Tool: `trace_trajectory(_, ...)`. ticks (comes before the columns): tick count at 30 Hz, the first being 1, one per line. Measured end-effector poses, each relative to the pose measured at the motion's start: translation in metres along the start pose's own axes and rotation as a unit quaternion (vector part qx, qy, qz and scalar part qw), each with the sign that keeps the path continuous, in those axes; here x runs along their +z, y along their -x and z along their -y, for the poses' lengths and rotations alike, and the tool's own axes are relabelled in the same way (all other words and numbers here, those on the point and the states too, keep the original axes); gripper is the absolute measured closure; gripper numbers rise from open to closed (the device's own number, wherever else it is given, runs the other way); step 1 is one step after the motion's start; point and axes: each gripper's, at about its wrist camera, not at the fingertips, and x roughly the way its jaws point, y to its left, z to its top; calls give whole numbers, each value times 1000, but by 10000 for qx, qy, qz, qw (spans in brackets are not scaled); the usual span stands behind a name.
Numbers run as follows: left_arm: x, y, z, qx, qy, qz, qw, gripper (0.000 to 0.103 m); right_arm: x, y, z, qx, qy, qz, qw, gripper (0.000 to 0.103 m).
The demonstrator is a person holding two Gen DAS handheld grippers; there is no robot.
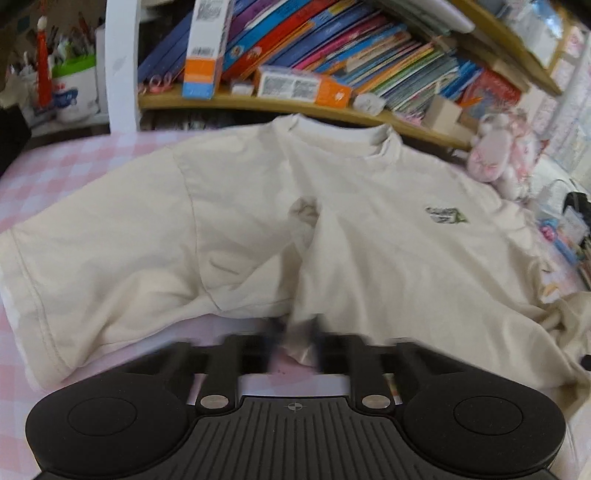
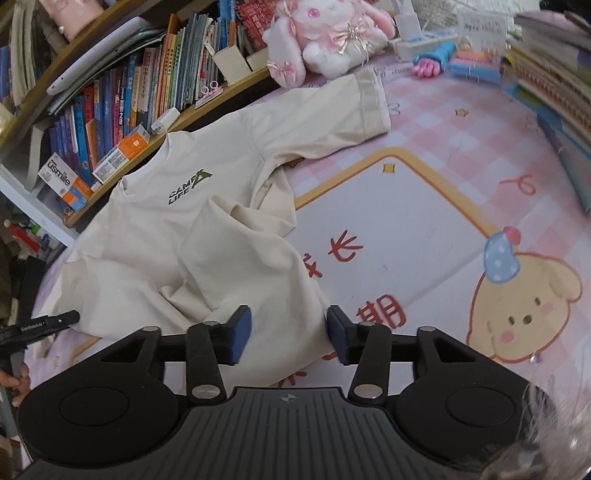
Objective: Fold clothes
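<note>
A cream T-shirt (image 1: 369, 240) with a small green chest logo lies face up on a pink checked mat, its collar toward the bookshelf. My left gripper (image 1: 299, 343), blurred by motion, is shut on a bunched fold of the shirt's lower edge. In the right wrist view the same T-shirt (image 2: 207, 236) lies rumpled, with a flap folded over its middle and one sleeve (image 2: 354, 107) stretched toward the plush toy. My right gripper (image 2: 290, 332) stands open just above the shirt's near corner, with cloth under the gap and nothing between its blue pads (image 2: 240, 332).
A shelf of books (image 1: 332, 55) and boxes runs along the far side. A pink plush rabbit (image 2: 325, 33) sits by the sleeve. A cartoon desk mat (image 2: 461, 240) lies right of the shirt, with stacked notebooks (image 2: 554, 74) at the far right. A hand (image 2: 14, 380) shows at the left edge.
</note>
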Motion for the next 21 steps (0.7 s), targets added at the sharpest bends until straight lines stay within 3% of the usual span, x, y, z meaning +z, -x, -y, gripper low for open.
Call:
trace_trajectory(1, 1, 9, 2, -7, -46, 60, 10000, 98, 0, 0, 0, 45, 3, -25, 10000, 95)
trace_trajectory(2, 2, 21, 3, -7, -63, 131, 9999, 98, 0, 0, -1, 89, 6, -51, 9999, 98)
trace_trajectory(10, -2, 114, 12, 200, 33, 627, 9978, 98, 14, 39, -10, 634, 223, 176, 9976, 98)
trace_trajectory(15, -25, 165, 6, -142, 682, 894, 9936, 99, 14, 50, -11, 857, 279, -128, 9958, 98)
trace_trajectory(21, -82, 203, 3, -374, 1758, 810, 9804, 99, -8, 59, -4, 878, 439, -488, 9940, 98)
